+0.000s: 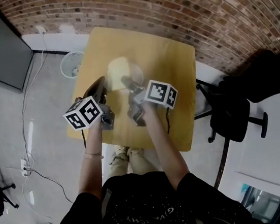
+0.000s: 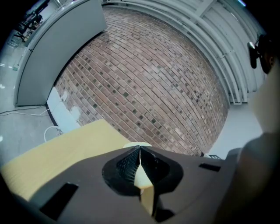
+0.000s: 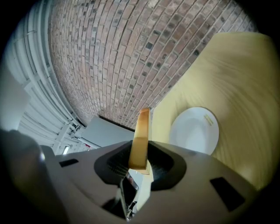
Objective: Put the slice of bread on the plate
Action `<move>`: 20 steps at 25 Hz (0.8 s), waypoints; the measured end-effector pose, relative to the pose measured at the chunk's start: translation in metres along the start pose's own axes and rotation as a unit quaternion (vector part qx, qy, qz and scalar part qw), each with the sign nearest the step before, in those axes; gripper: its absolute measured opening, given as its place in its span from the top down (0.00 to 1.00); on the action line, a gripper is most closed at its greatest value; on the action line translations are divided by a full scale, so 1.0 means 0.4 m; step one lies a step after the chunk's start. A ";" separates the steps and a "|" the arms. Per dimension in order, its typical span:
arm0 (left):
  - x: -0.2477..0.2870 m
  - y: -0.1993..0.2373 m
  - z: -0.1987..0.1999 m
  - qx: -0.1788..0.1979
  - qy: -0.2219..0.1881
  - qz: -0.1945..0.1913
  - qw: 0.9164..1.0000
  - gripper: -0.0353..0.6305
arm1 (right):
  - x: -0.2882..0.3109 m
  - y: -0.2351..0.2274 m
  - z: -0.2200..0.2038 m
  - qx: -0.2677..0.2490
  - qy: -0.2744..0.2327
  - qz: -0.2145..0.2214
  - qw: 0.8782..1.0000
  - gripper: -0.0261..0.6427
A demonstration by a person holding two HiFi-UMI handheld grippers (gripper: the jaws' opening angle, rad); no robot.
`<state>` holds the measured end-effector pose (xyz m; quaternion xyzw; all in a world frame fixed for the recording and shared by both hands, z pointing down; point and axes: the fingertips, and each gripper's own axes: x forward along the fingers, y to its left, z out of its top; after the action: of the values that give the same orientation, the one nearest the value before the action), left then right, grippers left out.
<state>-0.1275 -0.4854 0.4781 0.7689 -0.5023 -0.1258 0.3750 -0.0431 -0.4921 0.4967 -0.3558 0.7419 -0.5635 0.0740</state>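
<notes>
table [image 1: 175, 68]: matt pale wood | plate [image 3: 194, 131]: smooth white, possibly ceramic | wall [image 1: 167, 8]: rough brick

The bench [image 1: 169, 64] is pale yellow with a faint wood-grain pattern. The brick wall [image 1: 176, 1] is red-brown, mottled with darker bricks and lined by light mortar joints. The plate [image 3: 194, 131] is plain white with one small yellowish mark near its rim. The slice of bread [image 3: 141, 131] shows a golden-brown crust edge. The left gripper [image 2: 140, 151] and the right gripper [image 3: 140, 153] each have a grey-brown body, black ribbed pads [image 2: 127, 164] in the jaws and a white cube [image 1: 84, 112] printed with black square markers. The floor [image 1: 12, 151] is light grey. The chair [image 1: 231, 107] is black. The person's shirt [image 1: 142, 206] is black with fine pale speckles.
</notes>
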 end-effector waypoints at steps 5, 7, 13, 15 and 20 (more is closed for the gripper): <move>0.025 0.051 -0.033 -0.017 -0.005 0.016 1.000 0.93 | 0.028 -0.071 0.026 0.010 0.002 -0.009 1.000 0.81; 0.035 0.066 -0.049 -0.026 -0.004 0.022 0.999 0.93 | 0.034 -0.096 0.034 0.013 0.003 -0.015 1.000 0.81; 0.062 0.073 -0.065 -0.033 0.005 0.017 0.999 0.93 | 0.052 -0.135 0.040 0.030 0.005 -0.018 0.999 0.81; 0.066 0.075 -0.064 -0.035 0.007 0.015 0.999 0.93 | 0.063 -0.136 0.038 0.029 0.005 -0.021 0.999 0.81; 0.079 0.069 -0.079 -0.038 0.010 0.018 0.999 0.93 | 0.065 -0.146 0.034 0.020 0.015 -0.022 0.999 0.81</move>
<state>-0.1137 -0.5045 0.5248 0.7460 -0.5070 -0.1302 0.4117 -0.0295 -0.5251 0.5512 -0.3616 0.7234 -0.5854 0.0575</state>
